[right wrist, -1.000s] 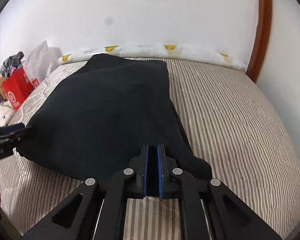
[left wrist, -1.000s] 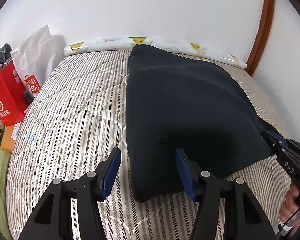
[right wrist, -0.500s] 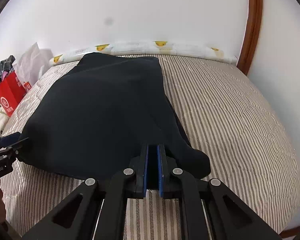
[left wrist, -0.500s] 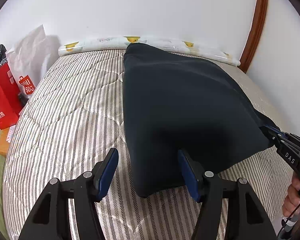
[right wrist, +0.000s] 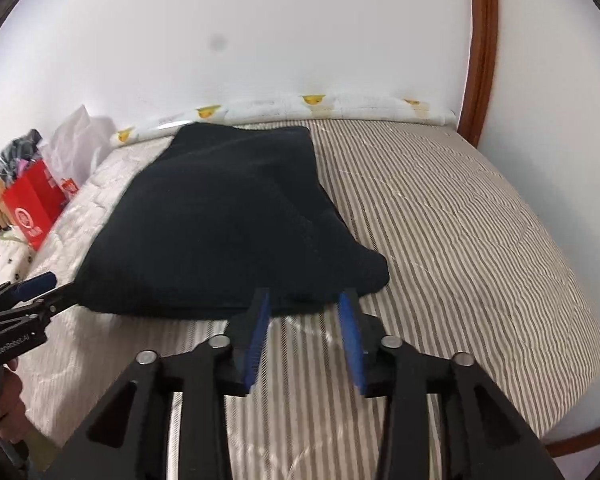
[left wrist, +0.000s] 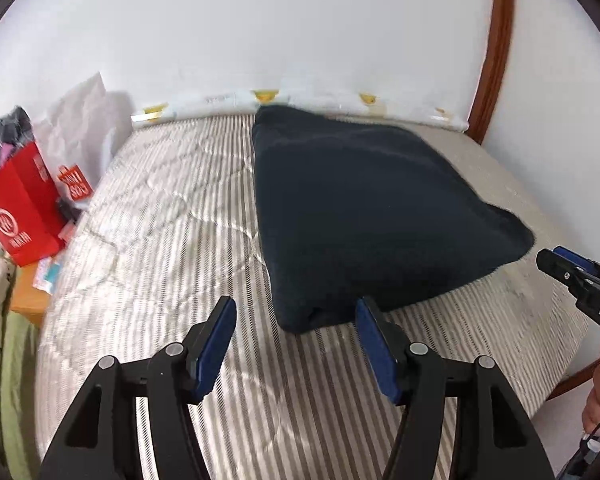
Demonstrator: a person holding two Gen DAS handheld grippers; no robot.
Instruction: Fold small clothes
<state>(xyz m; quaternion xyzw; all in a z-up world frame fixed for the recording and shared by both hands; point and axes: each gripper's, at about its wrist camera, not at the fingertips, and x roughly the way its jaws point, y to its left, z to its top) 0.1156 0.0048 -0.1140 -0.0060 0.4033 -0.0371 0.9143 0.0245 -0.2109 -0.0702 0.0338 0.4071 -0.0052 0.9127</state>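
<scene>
A dark navy garment lies folded on the striped bed, also seen from the right wrist. My left gripper hovers just short of its near left corner, jaws opening, nothing between the blue pads. My right gripper stands at the near right corner with its jaws opening; the cloth edge lies just beyond the tips, not pinched. Each gripper shows in the other's view: the right gripper at the right edge, the left gripper at the left edge, each with a hand below it.
The striped quilted mattress fills both views. A rolled cover with yellow ducks lies along the white wall. Red and white shopping bags stand off the bed's left side. A brown wooden frame curves up on the right.
My right gripper has let go of the garment's corner and opened, and the garment now lies flat. Both grippers have drawn back and up from it. The left jaws have widened.
</scene>
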